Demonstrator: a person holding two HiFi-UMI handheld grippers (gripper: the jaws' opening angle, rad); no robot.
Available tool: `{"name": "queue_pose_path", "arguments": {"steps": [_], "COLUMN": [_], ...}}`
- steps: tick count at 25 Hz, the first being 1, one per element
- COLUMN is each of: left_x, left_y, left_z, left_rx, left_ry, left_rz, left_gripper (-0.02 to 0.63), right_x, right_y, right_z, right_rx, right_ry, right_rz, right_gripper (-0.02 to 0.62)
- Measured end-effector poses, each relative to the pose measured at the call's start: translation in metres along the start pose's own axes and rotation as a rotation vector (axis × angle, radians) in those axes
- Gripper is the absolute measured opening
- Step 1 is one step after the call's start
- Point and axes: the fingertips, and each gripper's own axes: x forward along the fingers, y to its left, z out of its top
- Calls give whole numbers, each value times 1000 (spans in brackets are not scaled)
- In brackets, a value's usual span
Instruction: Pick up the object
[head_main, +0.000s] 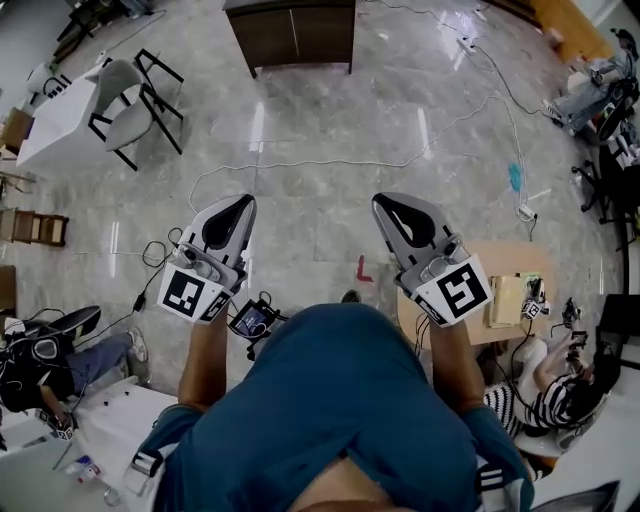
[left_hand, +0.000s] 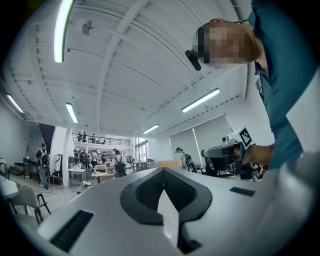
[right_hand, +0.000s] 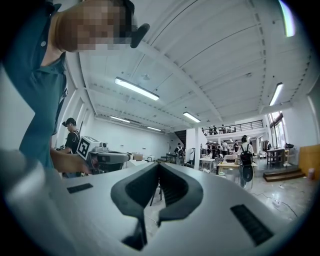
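The worry I had from there was simple: both tools were clenched, so reaching for anything without first parting the jaws would only knock it away. I judged the loose leads on the floor a second hazard, since a foot or a lowered jaw could snag one. Nearest me, on my side of the red mark (head_main: 362, 270) on the floor and off to its left, lay a small dark device (head_main: 252, 321) with a lead trailing from it. My left gripper (head_main: 238, 208) hung above the floor well to the left of that mark, its jaws pressed together tip to tip with nothing between them. My right gripper (head_main: 390, 208) hung just to the mark's right, likewise closed and empty (each gripper's own view showed only the hall past the meeting tips). Neither touched anything. As for the object I was meant to pick up, I could not tell which it was: only floor showed beneath either tool, and the likeliest clutter sat on the wooden table (head_main: 500, 258) to the right of the mark. Beyond the mark a white cable (head_main: 330, 163) snaked across the floor, and farthest off stood a dark cabinet (head_main: 295, 35).
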Motion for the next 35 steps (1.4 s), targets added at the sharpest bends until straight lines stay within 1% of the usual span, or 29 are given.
{"name": "queue_pose_path", "arguments": {"steps": [4,8,13,15,20,23,25,29,35], "left_x": [12,15,18,18,16,16,18,21,46], "left_y": [-1,8,46,64,117,142,158,178,198], "left_z": [-1,-9,-22,-23,-20,-25,-30,-34,-45], "left_rx": [8,8,-28,-25,-13,-8,-20,-32,-44], "left_ry": [5,24,21,17,-29,-36,-38,-41,-26], "left_rz": [24,33,27,18,14,7,9,3,11], "left_gripper": [5,5,5,5,5,5,5,5,5], "right_x": [-1,9,50,69,121,146,161,182,205], "right_y": [-18,-23,-25,-24,-23,-22,-23,-29,-59], "right_z": [-10,-18,-25,-22,-17,-16,-17,-22,-32], "right_rx": [2,26,20,19,-16,-30,-37,-39,-28], "right_ry": [1,8,36,35,38,36,43,63,76], "right_rz": [13,23,26,23,15,13,14,11,22], "right_gripper": [14,14,14,14,14,14,14,14,14]}}
